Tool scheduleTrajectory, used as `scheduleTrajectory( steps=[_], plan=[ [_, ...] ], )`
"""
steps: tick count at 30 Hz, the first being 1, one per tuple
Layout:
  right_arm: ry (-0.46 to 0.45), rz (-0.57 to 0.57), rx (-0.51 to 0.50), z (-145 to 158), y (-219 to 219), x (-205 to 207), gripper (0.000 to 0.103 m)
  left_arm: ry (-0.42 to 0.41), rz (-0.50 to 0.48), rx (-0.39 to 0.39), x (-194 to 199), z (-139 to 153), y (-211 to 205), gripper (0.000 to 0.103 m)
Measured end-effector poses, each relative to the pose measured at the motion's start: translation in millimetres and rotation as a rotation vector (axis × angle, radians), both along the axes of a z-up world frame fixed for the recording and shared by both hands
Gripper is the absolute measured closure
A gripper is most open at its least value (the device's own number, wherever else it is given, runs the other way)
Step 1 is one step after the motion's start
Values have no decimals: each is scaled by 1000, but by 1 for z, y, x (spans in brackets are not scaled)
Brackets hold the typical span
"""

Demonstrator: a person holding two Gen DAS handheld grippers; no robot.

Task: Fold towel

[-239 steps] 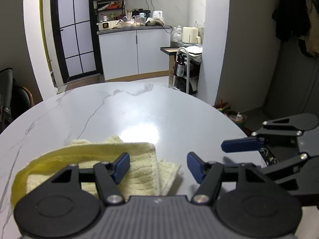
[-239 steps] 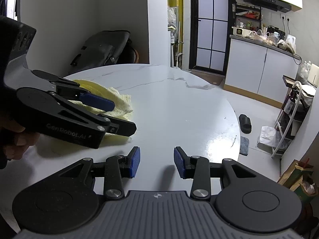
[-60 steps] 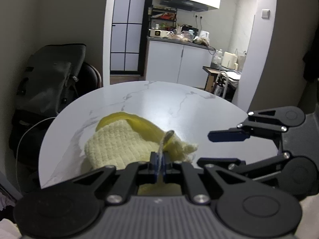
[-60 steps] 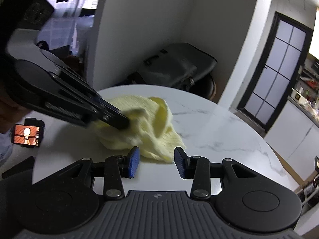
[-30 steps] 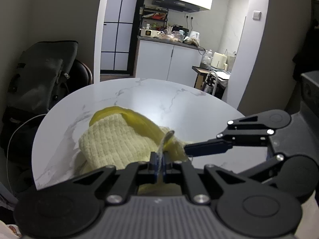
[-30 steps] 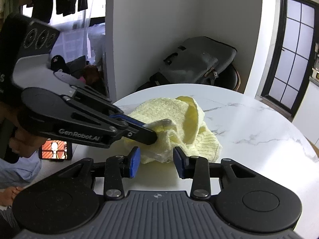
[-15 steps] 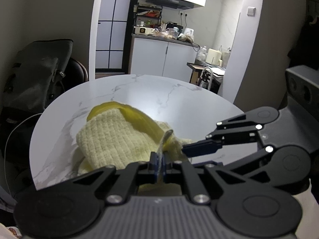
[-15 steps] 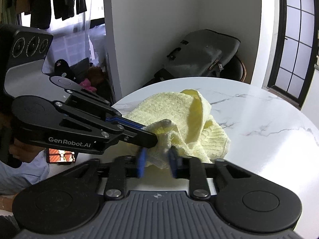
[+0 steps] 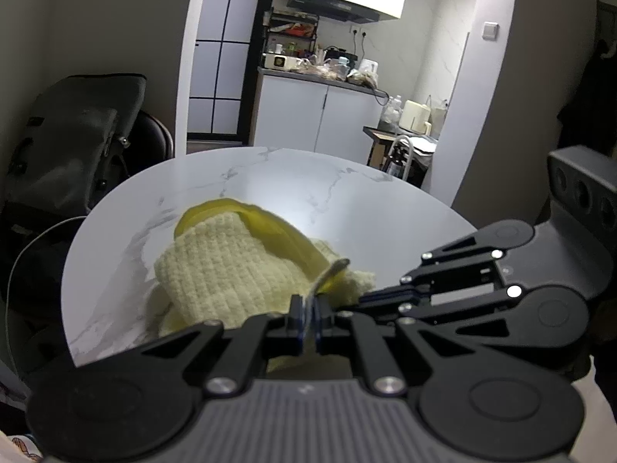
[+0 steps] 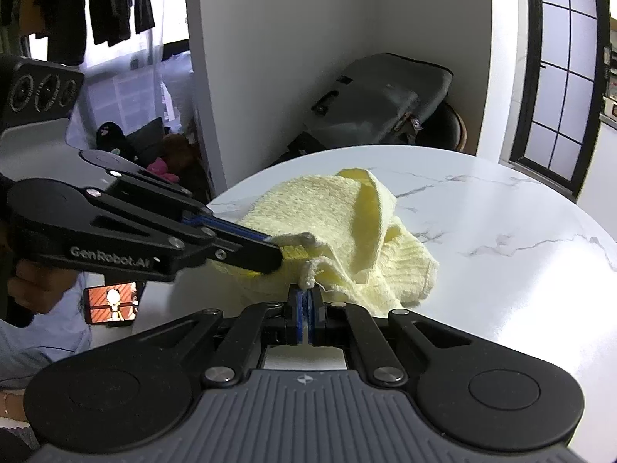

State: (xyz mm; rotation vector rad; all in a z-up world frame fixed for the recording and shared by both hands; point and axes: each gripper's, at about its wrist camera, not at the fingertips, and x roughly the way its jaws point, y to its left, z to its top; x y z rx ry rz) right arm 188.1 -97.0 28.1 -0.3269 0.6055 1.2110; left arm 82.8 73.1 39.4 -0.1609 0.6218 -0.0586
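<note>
Both the left gripper [image 9: 307, 318] and right gripper [image 10: 305, 314] are clamped on neighbouring edges of the crumpled towel [image 10: 347, 231], evidently to spread it.

On the desk [image 9: 347, 208] before us, the towel [image 10: 347, 223] lies heaped just ahead of our right hand-held gripper [image 10: 306, 308], with the left hand-held gripper [image 10: 275, 252] reaching in from its left and a bag [image 10: 385, 104] beyond the desk's far edge.
</note>
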Motion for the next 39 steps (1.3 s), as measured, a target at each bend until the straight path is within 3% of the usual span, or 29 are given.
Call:
scheduleTrajectory(
  steps=[12, 21, 24, 30, 32, 34, 39],
  plan=[
    [-7, -24, 9, 3, -7, -2, 100, -17, 44, 0, -7, 0, 9, 101],
    [-5, -22, 12, 2, -8, -4, 100, 13, 5, 13, 1, -3, -3, 100],
    [2, -21, 11, -1, -9, -3, 100, 18, 3, 23, 4, -4, -7, 94],
    [9, -27, 14, -2, -12, 0, 100, 25, -8, 37, 13, -4, -13, 94],
    [10, -28, 16, -2, -12, 1, 100, 31, -13, 49, 16, -5, -17, 89],
    [13, -27, 14, -4, -12, 1, 100, 32, -13, 59, 18, -5, -20, 77],
    [20, -28, 8, -6, -13, 2, 100, 40, -21, 61, 22, -7, -23, 75]
  ],
)
